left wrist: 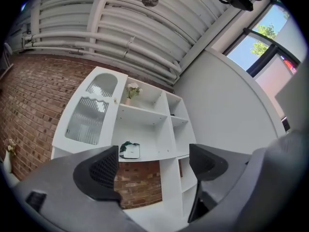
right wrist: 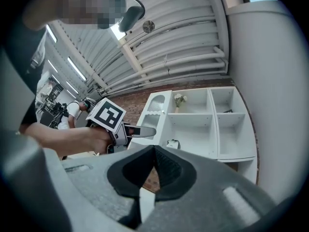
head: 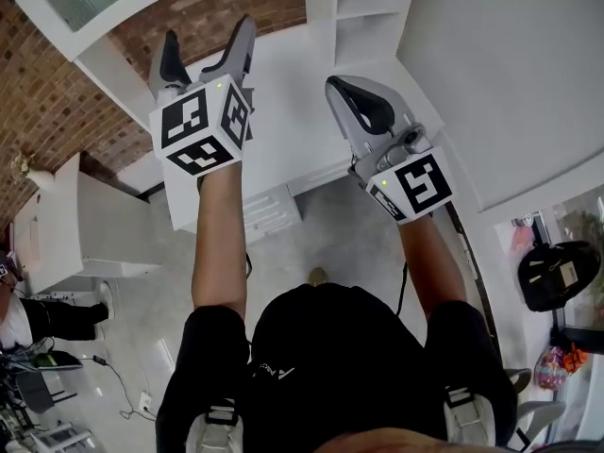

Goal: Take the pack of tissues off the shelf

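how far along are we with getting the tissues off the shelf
Done: nothing yet. The tissues lie on the shelf, untouched.
In hand: the left claw is open, empty and aimed at them, but not yet at the shelf. The right claw is shut and empty.
Left: reach in, grip the pack and lift it out.

Saw white shelf unit (left wrist: 145, 124) against red-brown brick wall (left wrist: 34, 105) with pale mortar grid. Noted pack of tissues (left wrist: 130, 150) white with dark green patch. Found left gripper (left wrist: 154, 170) grey, pads (left wrist: 104, 170) black with fine mesh texture; marker cube (head: 200, 125) white with black squares. Saw right gripper (right wrist: 154, 151) in same grey and black. Noted ribbed frosted door panel (left wrist: 91, 115), grey floor (head: 349, 234), black shirt (head: 340, 366).
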Action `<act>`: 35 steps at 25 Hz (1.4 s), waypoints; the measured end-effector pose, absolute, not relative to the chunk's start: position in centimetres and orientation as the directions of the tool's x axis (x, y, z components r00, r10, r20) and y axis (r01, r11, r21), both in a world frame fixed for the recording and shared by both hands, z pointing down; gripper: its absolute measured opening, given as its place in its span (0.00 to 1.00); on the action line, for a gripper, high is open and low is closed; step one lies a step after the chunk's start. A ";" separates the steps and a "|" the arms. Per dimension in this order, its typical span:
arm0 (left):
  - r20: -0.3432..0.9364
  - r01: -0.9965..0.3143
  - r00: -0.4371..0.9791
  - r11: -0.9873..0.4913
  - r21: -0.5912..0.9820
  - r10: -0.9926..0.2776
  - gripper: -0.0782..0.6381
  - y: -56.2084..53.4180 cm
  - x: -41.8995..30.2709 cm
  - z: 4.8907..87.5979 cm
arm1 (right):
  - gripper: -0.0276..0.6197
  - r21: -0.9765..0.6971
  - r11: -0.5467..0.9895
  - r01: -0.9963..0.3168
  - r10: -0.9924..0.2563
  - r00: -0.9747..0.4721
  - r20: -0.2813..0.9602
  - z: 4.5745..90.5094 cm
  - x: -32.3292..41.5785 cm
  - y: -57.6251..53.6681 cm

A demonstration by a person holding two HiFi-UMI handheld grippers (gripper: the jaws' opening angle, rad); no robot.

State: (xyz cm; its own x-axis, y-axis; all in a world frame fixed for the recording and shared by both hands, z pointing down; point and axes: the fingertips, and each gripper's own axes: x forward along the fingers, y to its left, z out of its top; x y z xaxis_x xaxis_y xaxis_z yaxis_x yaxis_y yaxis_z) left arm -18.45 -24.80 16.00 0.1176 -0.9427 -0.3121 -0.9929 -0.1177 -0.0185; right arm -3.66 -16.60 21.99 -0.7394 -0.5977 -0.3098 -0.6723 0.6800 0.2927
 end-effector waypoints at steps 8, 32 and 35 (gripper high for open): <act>-0.285 -0.998 0.065 -0.062 -0.018 -0.956 0.76 -34.4 -19.2 15.0 | 0.05 0.323 0.700 -0.637 -0.563 -0.770 -0.300 21.1 -4.7 -25.4; -0.098 -0.954 -0.295 0.299 -0.034 -0.951 0.79 -59.8 -25.4 14.5 | 0.05 0.340 0.871 -0.354 -0.266 -0.922 -0.281 21.6 -4.1 -47.4; -0.067 -0.953 -0.300 0.302 -0.031 -0.952 0.79 -61.4 -26.2 15.1 | 0.05 0.333 0.877 -0.347 -0.255 -0.923 -0.288 21.7 -4.3 -48.5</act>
State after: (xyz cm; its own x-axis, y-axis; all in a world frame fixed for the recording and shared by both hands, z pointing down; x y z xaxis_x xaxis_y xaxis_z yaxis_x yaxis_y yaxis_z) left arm -26.20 -61.42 15.11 -0.2998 -0.9516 -0.0669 -0.9527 0.3023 -0.0314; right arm -4.27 -48.49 21.71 -0.9228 -0.2554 -0.2884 -0.3468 0.8767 0.3334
